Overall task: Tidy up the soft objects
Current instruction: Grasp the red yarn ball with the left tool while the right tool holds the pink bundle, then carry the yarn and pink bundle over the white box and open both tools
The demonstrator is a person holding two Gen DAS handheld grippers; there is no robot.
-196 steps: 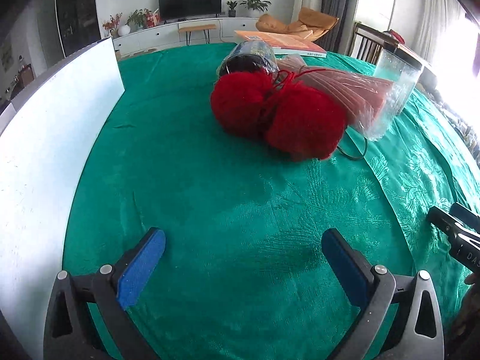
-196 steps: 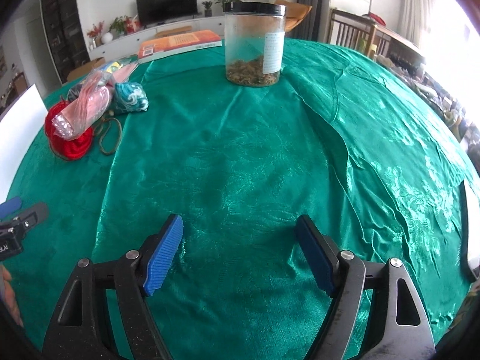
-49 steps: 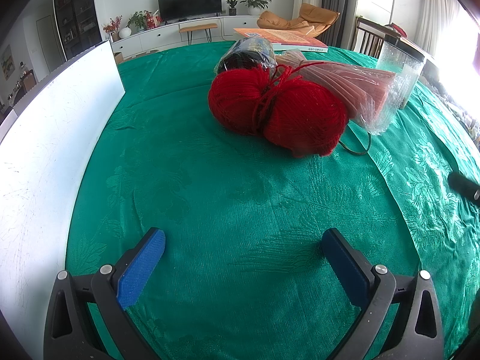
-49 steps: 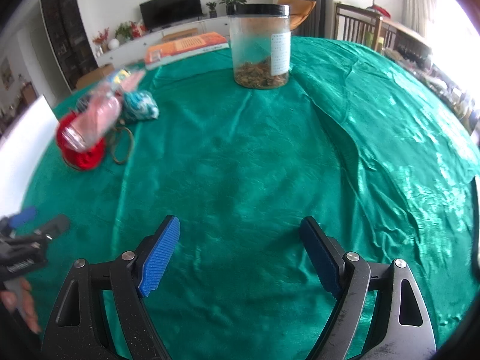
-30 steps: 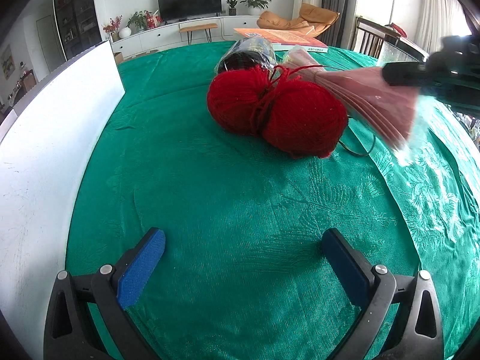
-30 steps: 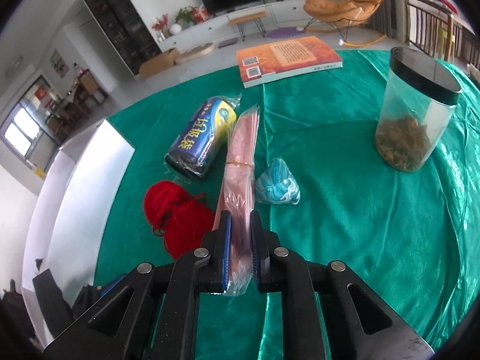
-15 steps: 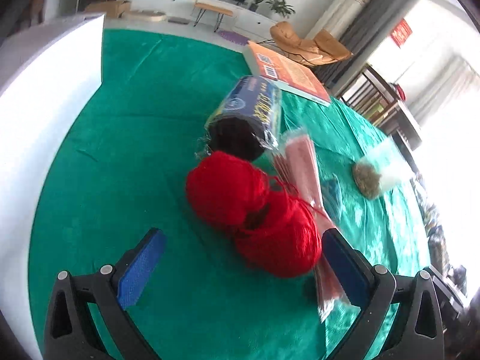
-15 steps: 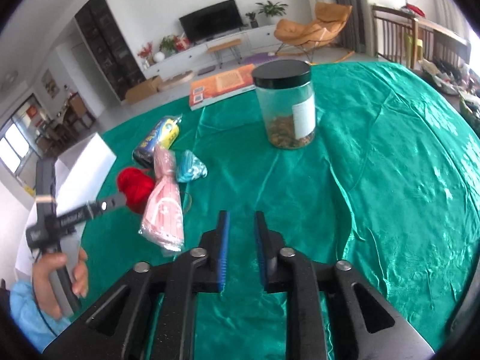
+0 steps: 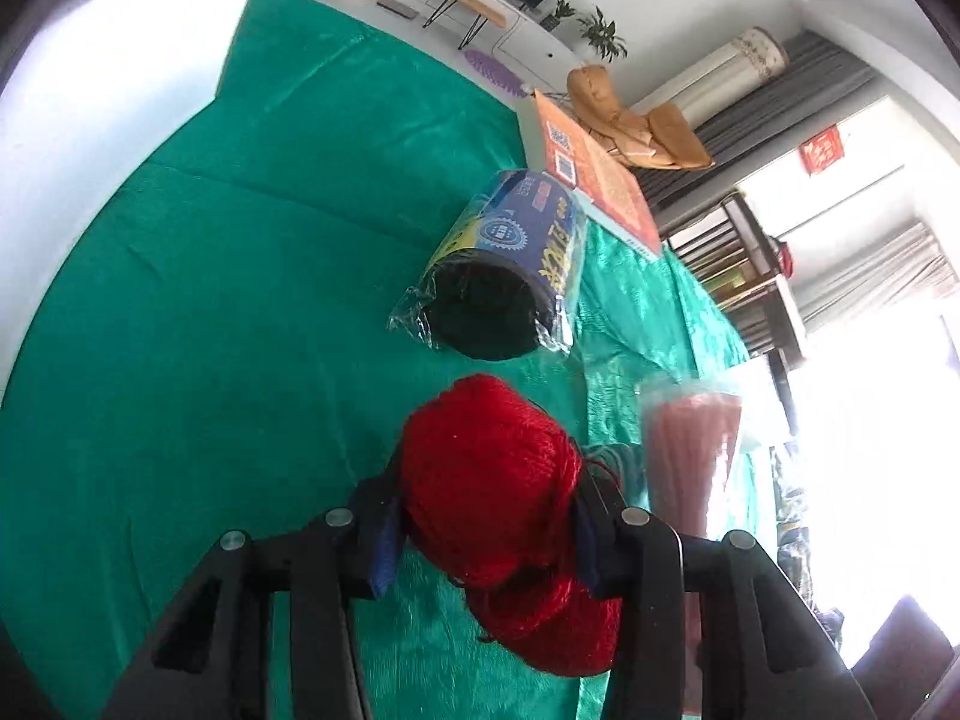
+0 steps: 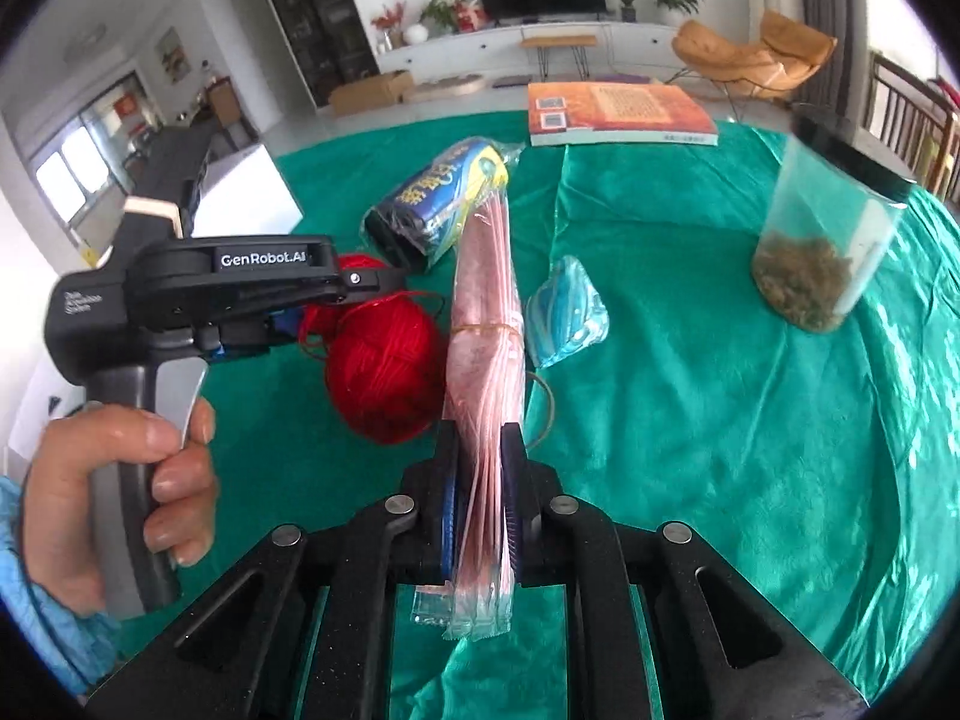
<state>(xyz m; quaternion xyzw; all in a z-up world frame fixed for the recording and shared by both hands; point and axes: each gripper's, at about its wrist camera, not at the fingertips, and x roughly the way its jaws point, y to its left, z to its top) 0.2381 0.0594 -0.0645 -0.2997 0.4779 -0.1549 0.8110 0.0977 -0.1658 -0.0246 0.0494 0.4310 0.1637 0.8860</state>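
My left gripper (image 9: 486,516) is shut on the red yarn balls (image 9: 492,474), which bulge between its blue pads. The yarn (image 10: 384,360) and the left gripper (image 10: 360,288) also show in the right wrist view. My right gripper (image 10: 480,468) is shut on the near end of a long pink bag bundle (image 10: 486,324), which also shows in the left wrist view (image 9: 690,456). A blue roll in clear wrap (image 9: 510,264) lies beyond the yarn. A small blue-and-white packet (image 10: 567,312) lies right of the pink bundle.
A green cloth (image 10: 720,420) covers the table. A clear jar with a black lid (image 10: 822,252) stands at the right. An orange book (image 10: 618,111) lies at the far edge. A white board (image 9: 90,108) stands along the left side.
My left gripper moved forward and closed on the red yarn. My right gripper moved in and closed on the near end of the pink bundle.
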